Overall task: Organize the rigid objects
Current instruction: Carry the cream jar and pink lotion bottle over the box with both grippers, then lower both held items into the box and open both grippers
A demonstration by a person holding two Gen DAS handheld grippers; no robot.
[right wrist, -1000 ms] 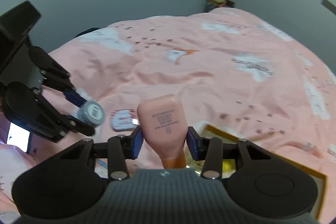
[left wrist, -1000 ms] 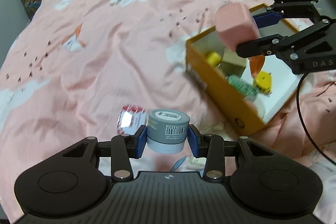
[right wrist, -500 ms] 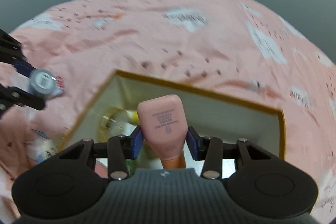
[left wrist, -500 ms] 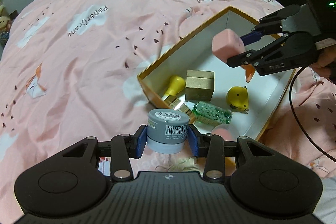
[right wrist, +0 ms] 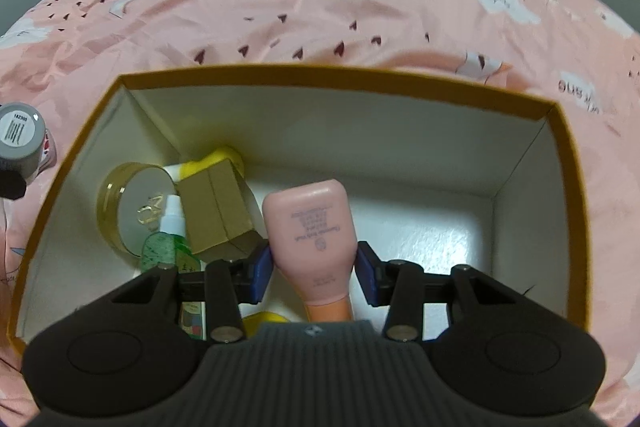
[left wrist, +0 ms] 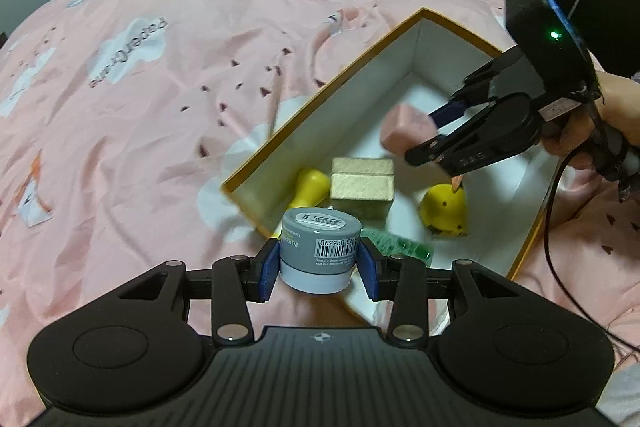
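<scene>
Over the orange-rimmed box (right wrist: 328,77) on the pink bed (left wrist: 160,75), the right tool (right wrist: 314,267) clamps one pink tube (right wrist: 310,227) by its body, cap toward the camera; it looks light and slightly squashy, so a mid-body hold suits. At 6 o'clock in the left view, the left tool (left wrist: 318,267) grips one grey jar (left wrist: 318,247) across its stiff, slick sides, at the box's near corner. Inside lie one gold tin (right wrist: 132,207), one cardboard cube (right wrist: 218,211), one green spray bottle (right wrist: 168,239), two yellow toys
</scene>
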